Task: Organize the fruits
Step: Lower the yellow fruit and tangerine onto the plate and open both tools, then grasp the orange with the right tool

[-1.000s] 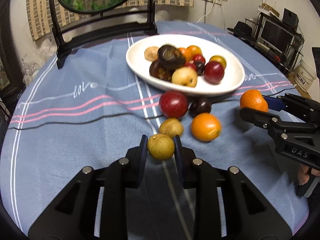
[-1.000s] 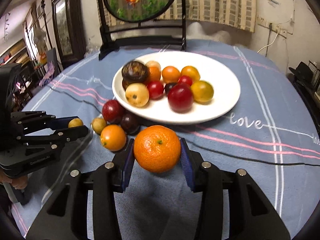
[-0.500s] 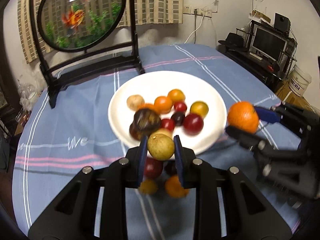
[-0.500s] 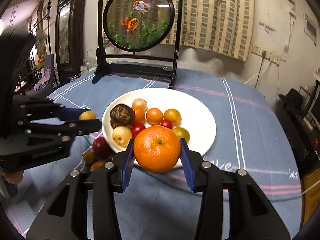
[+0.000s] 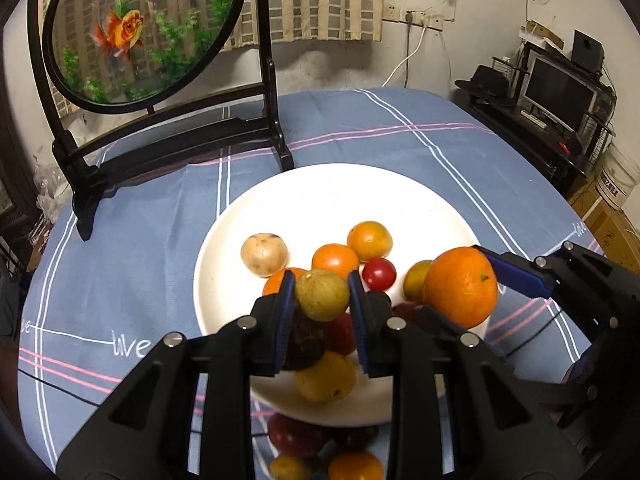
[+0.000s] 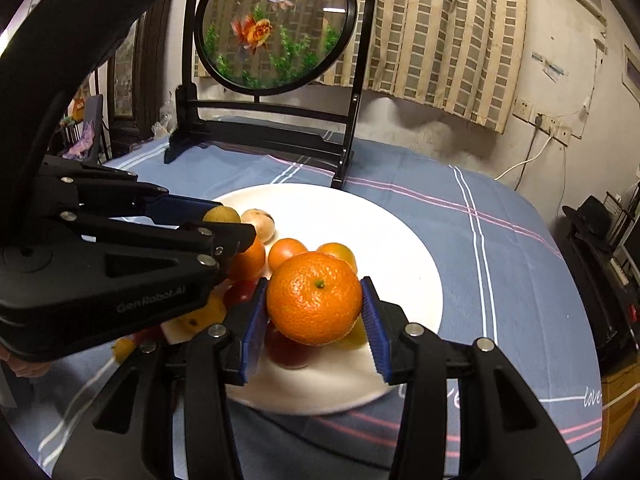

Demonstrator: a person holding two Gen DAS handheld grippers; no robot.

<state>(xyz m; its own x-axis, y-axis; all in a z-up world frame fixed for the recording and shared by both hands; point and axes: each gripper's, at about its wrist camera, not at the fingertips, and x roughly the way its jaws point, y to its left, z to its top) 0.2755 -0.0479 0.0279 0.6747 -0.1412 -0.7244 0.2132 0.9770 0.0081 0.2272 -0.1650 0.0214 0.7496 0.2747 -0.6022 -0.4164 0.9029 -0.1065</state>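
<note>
**Two fruits held over the plate**

The left gripper (image 5: 321, 295) has a small yellow-green round fruit (image 5: 322, 294) between its blue pads; its jaws have just been opening, and a sliver of gap shows at the right pad. The right gripper (image 6: 315, 304), its jaws also just opening, still cradles a large dimpled orange (image 6: 314, 298). Both hang above the white oval plate (image 5: 320, 196) of mixed fruit on the blue striped tablecloth (image 5: 132, 216). Beyond stands a black-framed round goldfish screen (image 5: 144, 28).
</note>
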